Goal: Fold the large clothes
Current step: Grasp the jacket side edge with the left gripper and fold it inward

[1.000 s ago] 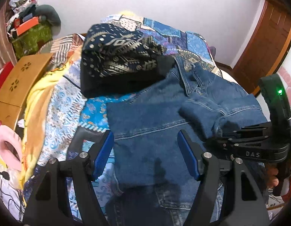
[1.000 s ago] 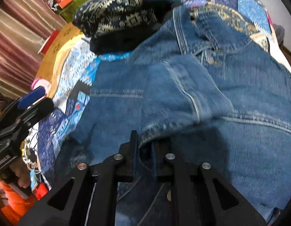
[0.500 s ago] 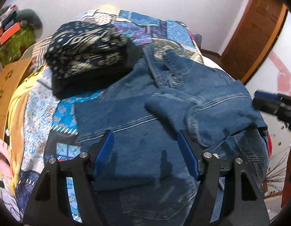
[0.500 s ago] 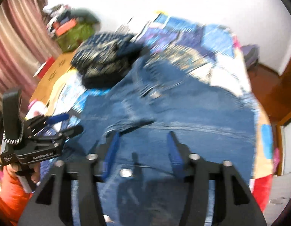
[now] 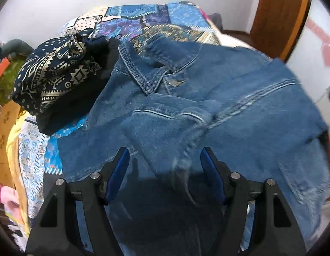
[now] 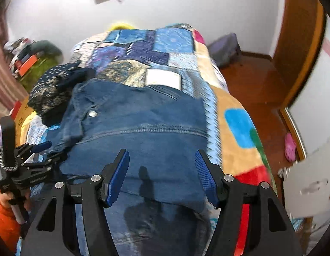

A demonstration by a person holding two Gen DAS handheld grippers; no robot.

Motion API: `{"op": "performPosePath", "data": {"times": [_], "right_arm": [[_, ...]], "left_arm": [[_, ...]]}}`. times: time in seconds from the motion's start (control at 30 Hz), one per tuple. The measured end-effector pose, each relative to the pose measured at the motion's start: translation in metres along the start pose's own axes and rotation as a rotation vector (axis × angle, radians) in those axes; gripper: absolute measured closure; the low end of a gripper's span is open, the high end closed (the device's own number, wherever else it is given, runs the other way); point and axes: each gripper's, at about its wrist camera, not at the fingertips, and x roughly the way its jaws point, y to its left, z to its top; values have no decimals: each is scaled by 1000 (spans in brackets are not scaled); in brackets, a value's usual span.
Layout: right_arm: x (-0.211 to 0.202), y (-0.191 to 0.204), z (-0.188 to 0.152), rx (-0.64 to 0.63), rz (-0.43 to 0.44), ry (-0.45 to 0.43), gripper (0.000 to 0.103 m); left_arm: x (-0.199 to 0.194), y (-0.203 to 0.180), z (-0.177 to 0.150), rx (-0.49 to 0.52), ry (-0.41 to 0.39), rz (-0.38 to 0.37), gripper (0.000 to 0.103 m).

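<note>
Left wrist view: denim jacket (image 5: 239, 111) lies on patchwork bed (image 5: 182, 17), one sleeve (image 5: 165, 125) folded across front, so approx. partway done. Left gripper (image 5: 165, 166) & right gripper (image 6: 161, 170) both w/ jaws apart, holding nothing; body folds still left.

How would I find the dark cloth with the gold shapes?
Look at the bed with the patchwork quilt. Beside the denim jacket, near its collar, sits a bundled dark cloth. Only it has gold zigzags, diamonds and dots.
</note>
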Motion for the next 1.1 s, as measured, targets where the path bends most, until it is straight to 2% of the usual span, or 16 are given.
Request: {"op": "performPosePath", "data": {"times": [0.07,0.17,0.23,0.33,0.37,0.47,0.57,0.67,0.77,0.97,1.1], "right_arm": [[2,-8,-3,20,-5,8,43],[4,-18,-5,49,-14,14,43],[4,-24,-4,69,-23,11,43],[3,-33,-2,99,-27,5,43],[2,-35,-1,111,-27,2,43],[1,-42,1,146,-21,-5,43],[9,-42,0,165,-14,12,43],[22,-37,-6,152,-14,55,43],[35,-29,-13,127,-19,96,43],[35,-28,-17,139,-56,75,35],[35,-33,-18,160,-45,79,33]], "left_arm": [[9,3,3,-13,12,5,41],[10,10,9,-52,10,-37,51],[4,17,13,-76,-17,-35,70],[-12,31,18,-126,-58,-85,88],[-19,37,19,-145,-77,-112,89],[-48,51,20,-178,-163,-127,90],[-75,60,17,-181,-245,-90,90],[-84,68,10,-182,-261,-63,90],[-73,74,-2,-175,-217,-39,85],[-37,85,-37,-182,-67,-3,74],[-24,99,-62,-213,-9,4,46]]}}
